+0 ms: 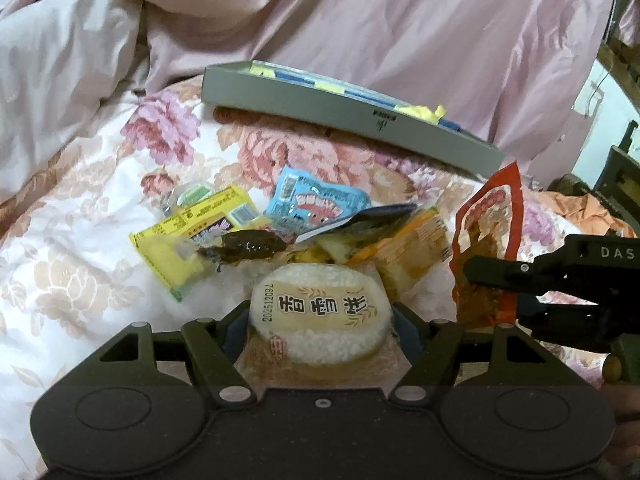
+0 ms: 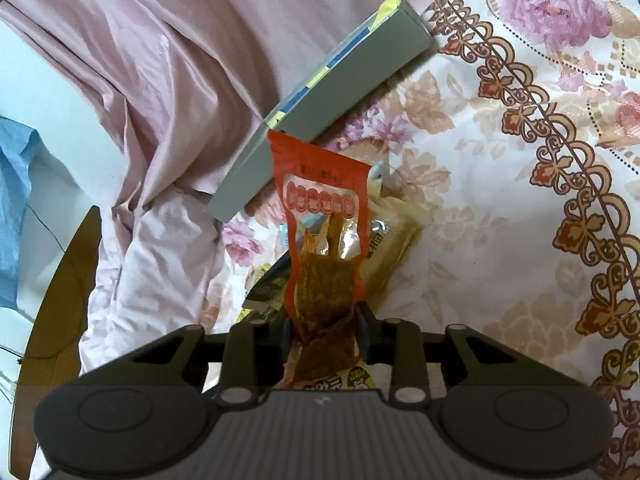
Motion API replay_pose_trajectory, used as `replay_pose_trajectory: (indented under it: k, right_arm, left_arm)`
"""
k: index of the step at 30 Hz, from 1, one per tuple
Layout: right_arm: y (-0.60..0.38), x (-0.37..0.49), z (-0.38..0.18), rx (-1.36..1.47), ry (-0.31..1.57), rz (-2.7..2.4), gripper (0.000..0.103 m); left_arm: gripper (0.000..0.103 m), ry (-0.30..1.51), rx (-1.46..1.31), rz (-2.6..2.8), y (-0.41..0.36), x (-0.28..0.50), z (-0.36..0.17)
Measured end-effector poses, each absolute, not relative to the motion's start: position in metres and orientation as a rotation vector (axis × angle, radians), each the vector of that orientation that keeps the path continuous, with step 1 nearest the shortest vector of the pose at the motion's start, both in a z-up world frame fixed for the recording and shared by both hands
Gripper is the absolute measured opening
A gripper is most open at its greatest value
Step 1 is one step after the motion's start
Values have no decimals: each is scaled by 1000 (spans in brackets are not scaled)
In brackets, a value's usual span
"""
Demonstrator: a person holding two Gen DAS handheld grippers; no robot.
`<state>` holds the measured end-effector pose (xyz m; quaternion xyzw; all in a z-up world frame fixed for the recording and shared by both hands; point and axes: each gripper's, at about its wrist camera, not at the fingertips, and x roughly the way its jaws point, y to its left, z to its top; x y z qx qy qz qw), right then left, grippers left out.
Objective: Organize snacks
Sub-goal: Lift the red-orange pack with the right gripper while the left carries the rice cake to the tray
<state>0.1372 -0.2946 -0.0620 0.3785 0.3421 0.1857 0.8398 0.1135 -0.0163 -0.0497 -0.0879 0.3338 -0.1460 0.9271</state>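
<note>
Both fingers w/ snacks: rice cracker (image 1: 320,316), red packet (image 2: 326,256).

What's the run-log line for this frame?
left tongs: shut on rice cracker pack | right tongs: shut on red snack pouch | grey box: on bedspread | other snacks: piled

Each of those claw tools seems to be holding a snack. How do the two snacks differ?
The rice cracker pack in the left gripper is round and pale, with a clear wrapper; the red packet in the right gripper is long and narrow, with a brown slab inside. The rice cracker pack lies flat; the red packet stands upright. Both are sealed, single snacks clamped between two fingers above the floral bedspread.
</note>
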Motion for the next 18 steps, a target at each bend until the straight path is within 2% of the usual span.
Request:
replay_pose_trajectory:
  k: [5, 18]
  right_arm:
    - [-295, 138, -65, 808, 734, 385, 34]
    - [-309, 135, -43, 907, 535, 519, 35]
  left_arm:
    - [74, 654, -187, -306, -16, 108, -45]
    - [74, 570, -258, -341, -15, 96, -23]
